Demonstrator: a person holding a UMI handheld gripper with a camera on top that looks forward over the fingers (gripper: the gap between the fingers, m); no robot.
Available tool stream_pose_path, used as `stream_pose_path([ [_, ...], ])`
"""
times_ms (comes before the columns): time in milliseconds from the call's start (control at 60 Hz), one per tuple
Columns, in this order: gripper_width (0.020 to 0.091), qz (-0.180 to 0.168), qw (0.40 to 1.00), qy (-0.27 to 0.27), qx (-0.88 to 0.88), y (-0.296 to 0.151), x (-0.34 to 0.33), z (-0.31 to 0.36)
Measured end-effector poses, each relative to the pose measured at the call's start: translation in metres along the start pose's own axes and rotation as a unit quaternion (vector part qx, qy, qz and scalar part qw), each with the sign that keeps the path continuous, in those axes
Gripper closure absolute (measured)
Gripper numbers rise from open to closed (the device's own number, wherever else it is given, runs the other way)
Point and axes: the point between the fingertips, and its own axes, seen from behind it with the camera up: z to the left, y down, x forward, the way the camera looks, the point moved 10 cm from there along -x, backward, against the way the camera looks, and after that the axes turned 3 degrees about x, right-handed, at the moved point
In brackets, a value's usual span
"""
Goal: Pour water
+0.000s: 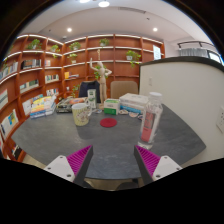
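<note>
Table (110,150): grey top, rounded edge, fills the fwd view.
Room: wooden shelving (60,60) w/ books along back wall, ceiling lights on, white partition (195,90) at one side.
Gripper (111,160): released, fingers spread wide, nothing btwn them; magenta pads (80,158) face inward.
Bottle (150,118): clear, tall, upright on table, beyond the fingers, ahead of the pad on the partition side.
Cup (81,113): pale, upright, further back on the shelving side.
Coaster (108,122): red disc, btwn cup & bottle, apart from both.
Hard to tell: clutter behind cup, boxes (45,105) & white figure-like item (99,78), too small to ID; water level in bottle unclear.
</note>
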Motion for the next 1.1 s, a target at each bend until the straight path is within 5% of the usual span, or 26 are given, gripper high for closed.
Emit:
stream_pose_path([
  [167, 0.0225, -0.028, 0.998, 0.047, -0.009, 0.022, 0.026, -0.095],
  [533, 0.0254, -0.098, 0.994, 0.042, -0.037, -0.033, 0.093, -0.132],
  [633, 0.0411, -0.103, 0.993, 0.039, -0.037, -0.042, 0.109, -0.137],
  [750, 0.044, -0.103, 0.994, 0.03, -0.03, -0.042, 0.122, -0.139],
  [833, 0.0571, -0.114, 0.992, 0.035, -0.037, -0.041, 0.121, -0.141],
  [1000, 0.0654, -0.119, 0.992, 0.031, -0.031, -0.039, 0.122, -0.142],
  [1100, 0.0771, -0.118, 0.992, 0.035, -0.026, -0.04, 0.122, -0.142],
])
